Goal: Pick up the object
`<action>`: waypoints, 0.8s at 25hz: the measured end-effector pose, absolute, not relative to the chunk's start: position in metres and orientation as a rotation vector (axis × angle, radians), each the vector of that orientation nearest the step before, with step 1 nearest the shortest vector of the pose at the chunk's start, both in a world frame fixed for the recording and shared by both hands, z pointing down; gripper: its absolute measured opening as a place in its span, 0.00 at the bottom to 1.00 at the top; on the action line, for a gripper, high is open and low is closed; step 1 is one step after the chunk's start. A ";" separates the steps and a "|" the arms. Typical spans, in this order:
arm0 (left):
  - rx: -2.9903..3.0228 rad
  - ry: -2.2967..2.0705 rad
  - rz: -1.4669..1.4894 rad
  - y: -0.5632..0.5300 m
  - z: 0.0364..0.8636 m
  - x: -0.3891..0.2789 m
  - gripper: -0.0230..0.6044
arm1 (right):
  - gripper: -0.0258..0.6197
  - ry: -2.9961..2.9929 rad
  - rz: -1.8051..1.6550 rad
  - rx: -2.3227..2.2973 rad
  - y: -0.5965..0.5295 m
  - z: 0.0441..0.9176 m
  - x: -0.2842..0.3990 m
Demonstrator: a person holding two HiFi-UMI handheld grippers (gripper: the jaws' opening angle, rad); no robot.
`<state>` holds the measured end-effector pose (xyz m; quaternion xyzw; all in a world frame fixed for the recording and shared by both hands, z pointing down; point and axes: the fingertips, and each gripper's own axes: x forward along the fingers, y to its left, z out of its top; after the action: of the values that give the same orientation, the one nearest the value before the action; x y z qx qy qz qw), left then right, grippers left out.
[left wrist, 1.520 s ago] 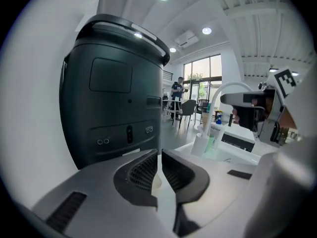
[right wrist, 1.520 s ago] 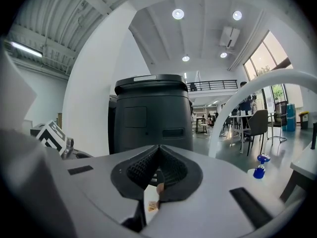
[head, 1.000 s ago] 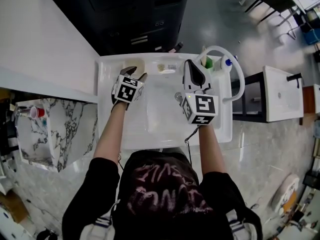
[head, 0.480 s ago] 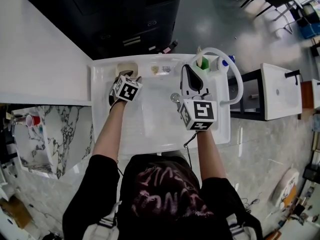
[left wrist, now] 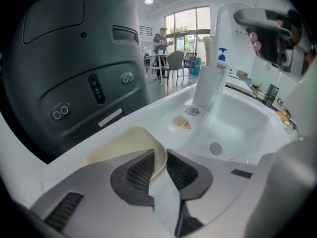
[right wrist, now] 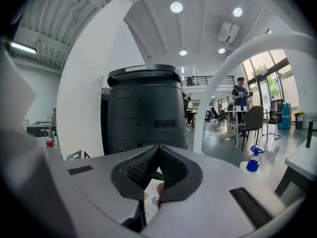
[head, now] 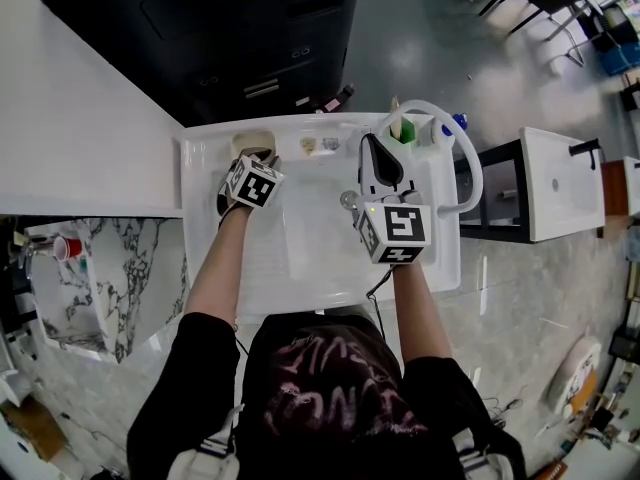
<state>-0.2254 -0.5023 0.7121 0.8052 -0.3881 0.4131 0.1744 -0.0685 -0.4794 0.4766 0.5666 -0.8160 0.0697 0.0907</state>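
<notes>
A cream shallow dish [head: 248,142] [left wrist: 116,147] sits on the back left rim of the white sink [head: 310,268]. My left gripper [head: 256,157] [left wrist: 161,165] is at the dish's near edge. Its jaws are closing, with the dish's raised rim between the ribbed pads [left wrist: 140,170], which touch it on both sides. My right gripper [head: 371,142] [right wrist: 158,156] hovers over the sink's back right part, near the white arched faucet [head: 472,158]. Its jaws are shut with nothing between them.
A white cup [head: 404,128] [left wrist: 207,83] with green items and a blue-topped pump bottle [head: 456,123] stand at the sink's back right. The drain [head: 347,199] lies in the basin. A large black machine [head: 260,28] stands right behind the sink, a white counter [head: 70,108] to the left.
My left gripper has moved forward onto the cream dish and its jaws have narrowed around the rim. The right gripper has barely shifted.
</notes>
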 end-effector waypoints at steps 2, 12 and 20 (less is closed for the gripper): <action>2.292 -1.107 1.183 -0.502 0.711 -0.224 0.14 | 0.06 -2.425 0.207 1.685 -0.478 0.476 -0.068; 2.308 -1.170 1.090 -0.501 0.688 -0.229 0.11 | 0.06 -2.441 0.207 1.677 -0.473 0.472 -0.071; 2.372 -1.304 0.928 -0.493 0.631 -0.236 0.10 | 0.06 -2.478 0.183 1.655 -0.464 0.458 -0.080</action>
<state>-0.2362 -0.4927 0.6310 0.8208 -0.4512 0.3212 0.1397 -0.0798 -0.4640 0.4580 0.5527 -0.8275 0.0612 0.0778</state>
